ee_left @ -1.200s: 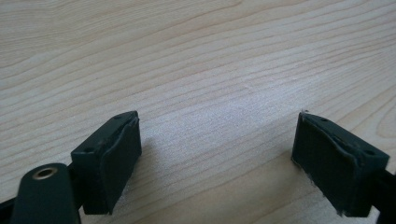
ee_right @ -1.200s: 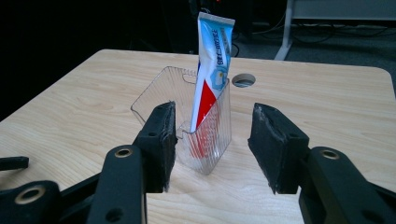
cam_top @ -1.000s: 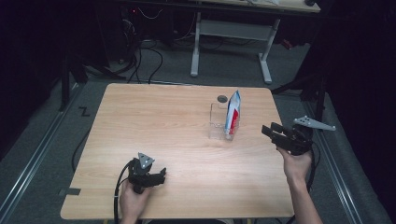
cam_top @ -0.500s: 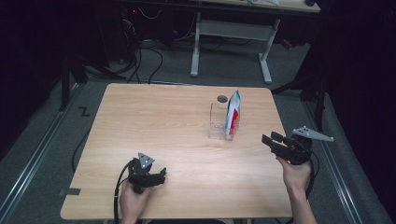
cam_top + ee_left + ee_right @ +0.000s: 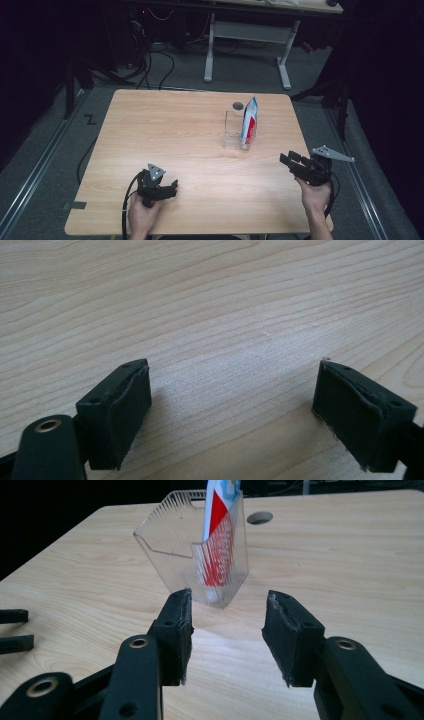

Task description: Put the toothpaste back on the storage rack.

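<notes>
Your right gripper (image 5: 289,161) hovers near the right edge of the light wooden desk (image 5: 170,130), toward the near right corner, with its black jaws standing apart and nothing between them. In the right gripper view the same gripper (image 5: 227,630) looks along those parted jaws straight at the clear ribbed plastic holder (image 5: 200,555), which stands upright on the desk a little way beyond the jaw tips, apart from them. Inside the holder stands the red, white and blue toothpaste tube (image 5: 218,530), cap end down, its flat end rising above the holder's rim and leaning slightly against the taller back wall.

From the high view, the clear holder (image 5: 234,131) sits on the right half of the desk, about midway between the far and near edges, with the tube (image 5: 249,120) in its right-hand side. Just beyond it, toward the far edge, is a round cable hole (image 5: 238,106) in the desktop.

Your left gripper (image 5: 172,187) rests low near the near edge of the desk, left of the middle, well apart from the holder. Its jaws are also spread wide with nothing held; in the left gripper view the gripper (image 5: 232,415) shows only bare wood grain between its two black pads (image 5: 125,415). A black cable (image 5: 127,200) trails from it back over the near edge.
</notes>
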The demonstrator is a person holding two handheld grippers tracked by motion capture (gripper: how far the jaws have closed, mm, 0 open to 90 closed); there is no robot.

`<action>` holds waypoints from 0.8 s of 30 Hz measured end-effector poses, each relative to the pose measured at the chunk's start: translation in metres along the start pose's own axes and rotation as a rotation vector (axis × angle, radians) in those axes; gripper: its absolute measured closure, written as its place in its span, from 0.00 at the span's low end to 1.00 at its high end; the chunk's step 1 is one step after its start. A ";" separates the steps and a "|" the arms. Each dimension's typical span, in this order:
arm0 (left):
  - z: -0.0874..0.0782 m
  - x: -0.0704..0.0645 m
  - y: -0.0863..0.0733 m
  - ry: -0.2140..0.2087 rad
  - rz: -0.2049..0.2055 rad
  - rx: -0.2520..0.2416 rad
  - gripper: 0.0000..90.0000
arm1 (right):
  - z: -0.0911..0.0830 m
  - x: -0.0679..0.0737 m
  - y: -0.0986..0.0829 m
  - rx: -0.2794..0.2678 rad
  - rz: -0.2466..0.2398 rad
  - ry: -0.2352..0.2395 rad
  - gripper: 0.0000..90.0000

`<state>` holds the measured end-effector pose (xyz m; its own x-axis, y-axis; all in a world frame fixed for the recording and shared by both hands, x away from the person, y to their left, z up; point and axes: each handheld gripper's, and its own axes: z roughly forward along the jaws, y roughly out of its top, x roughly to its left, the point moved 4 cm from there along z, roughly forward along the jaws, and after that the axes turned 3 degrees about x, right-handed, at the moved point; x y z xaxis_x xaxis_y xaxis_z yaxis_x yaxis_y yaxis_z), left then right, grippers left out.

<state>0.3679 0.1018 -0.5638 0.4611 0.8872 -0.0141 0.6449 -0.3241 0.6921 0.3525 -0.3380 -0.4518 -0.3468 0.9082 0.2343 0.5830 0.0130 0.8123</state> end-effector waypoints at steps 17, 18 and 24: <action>0.000 0.000 0.000 0.000 -0.001 -0.001 0.18 | 0.016 0.006 -0.033 0.094 -0.070 -0.071 0.60; 0.000 0.000 0.000 0.000 -0.001 0.000 0.18 | 0.016 0.006 -0.034 0.098 -0.066 -0.071 0.60; 0.000 0.000 0.000 0.000 -0.001 -0.001 0.18 | 0.024 0.008 -0.042 0.116 -0.068 -0.069 0.60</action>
<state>0.3679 0.1017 -0.5639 0.4606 0.8875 -0.0150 0.6448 -0.3230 0.6927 0.3432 -0.3208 -0.4967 -0.3398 0.9300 0.1405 0.6421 0.1202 0.7572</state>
